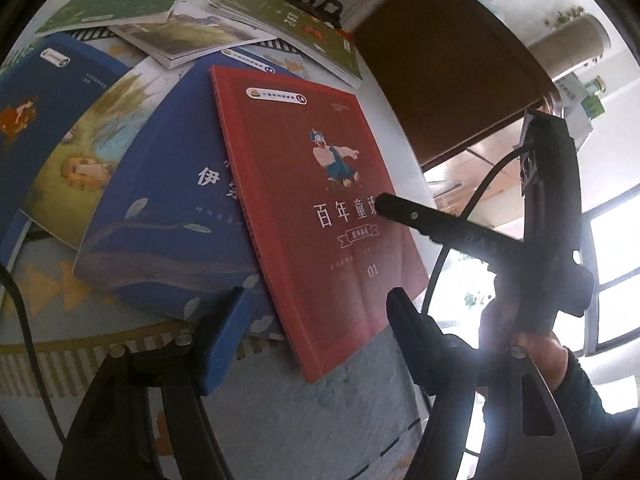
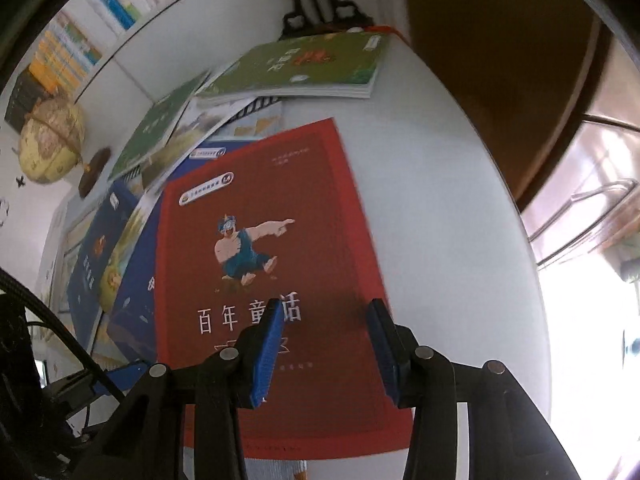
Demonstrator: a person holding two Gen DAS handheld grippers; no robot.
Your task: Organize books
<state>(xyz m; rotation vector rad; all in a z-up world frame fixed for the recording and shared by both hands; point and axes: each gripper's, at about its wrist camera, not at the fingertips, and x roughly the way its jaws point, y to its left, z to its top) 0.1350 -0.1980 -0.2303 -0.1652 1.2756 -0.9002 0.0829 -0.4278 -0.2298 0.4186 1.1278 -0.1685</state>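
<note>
You are hovering both grippers over red book, lying on top of loose pile at near edge of worktop.

Right gripper: jaws partly open, pads above cover, gripping nothing.

Left gripper: jaws about half open, straddling book's lower edge, not pinching it.

Blue books, yellow one and green books are lying scattered and overlapping. In my judgement, sorting is hardly beginning; nearly everything is remaining.
</note>
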